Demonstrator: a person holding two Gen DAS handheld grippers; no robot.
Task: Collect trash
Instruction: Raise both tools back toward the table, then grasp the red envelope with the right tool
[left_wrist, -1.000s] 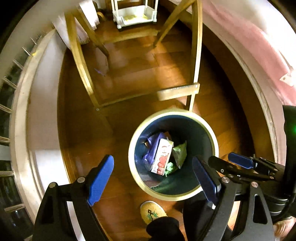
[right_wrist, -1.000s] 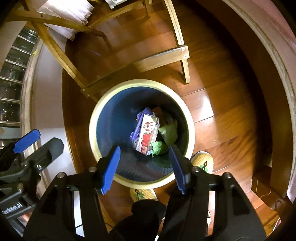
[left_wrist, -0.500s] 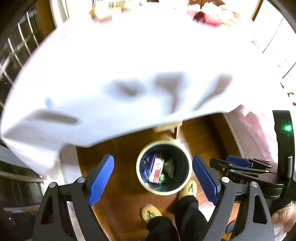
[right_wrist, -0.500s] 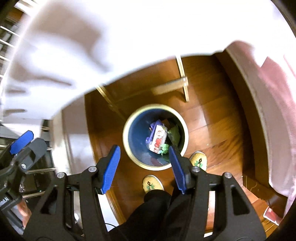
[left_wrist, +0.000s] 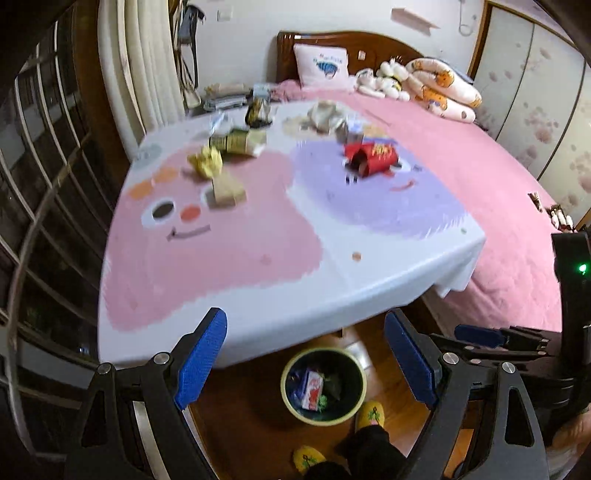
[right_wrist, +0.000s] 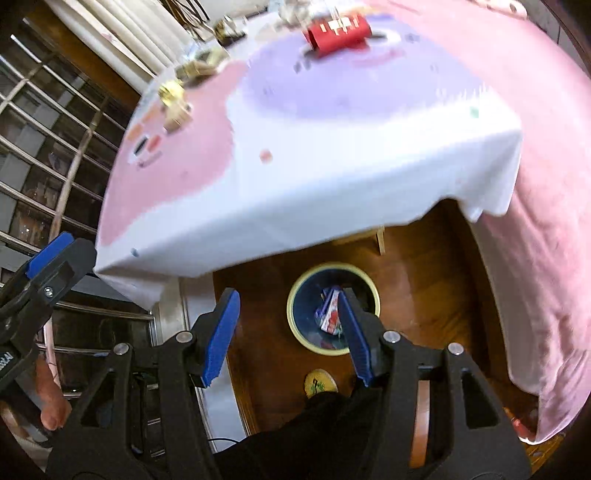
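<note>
Scattered trash covers the far half of the counter, which wears a white cloth printed with a pink cartoon face and a purple patch. The clearest piece is a red carton lying on its side on the purple patch, its dark open end facing the near edge. Left of it, on the pink area, sit a crumpled yellow wrapper, a tan cardboard piece just beside it, and a greenish packet behind them. Farther back lies a heap of crumpled pale paper and a dark bag; the blur makes both hard to read, so they may be wrappers.

On the wooden floor below the counter's near edge stands a round bin with a cream rim and dark inside. It already holds a white and red juice carton with some purple and green scraps around it. In the right wrist view one finger of the right tool covers part of that carton.

The left tool hangs above the bin with its blue pads wide apart and nothing between them. The right tool's pads are also apart and empty.

A yellow slipper stands just beside the bin; a dark trouser leg hides most of the other one. The pink bed runs off the right edge.
</note>
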